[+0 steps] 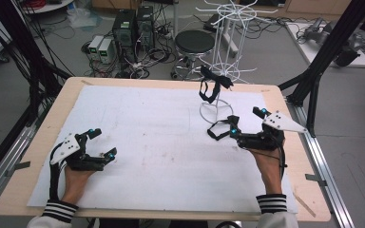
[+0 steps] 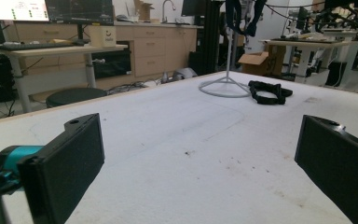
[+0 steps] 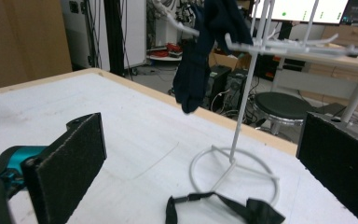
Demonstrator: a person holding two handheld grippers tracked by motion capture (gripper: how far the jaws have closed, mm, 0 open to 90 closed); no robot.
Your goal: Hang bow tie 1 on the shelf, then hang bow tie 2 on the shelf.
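A black strap (image 1: pixel 218 129) lies flat on the white mat (image 1: pixel 147 142) just beside the ring base of the white wire rack (image 1: pixel 217 110), directly ahead of the right gripper (image 1: pixel 247 121) and low between its two jaws in the right gripper view, not touched by either; those jaws stand wide apart and hold nothing. A second dark strap (image 1: pixel 212 85) hangs from a rack arm above. Well apart at the mat's near left, the left gripper (image 1: pixel 102 142) rests with jaws spread wide and empty.
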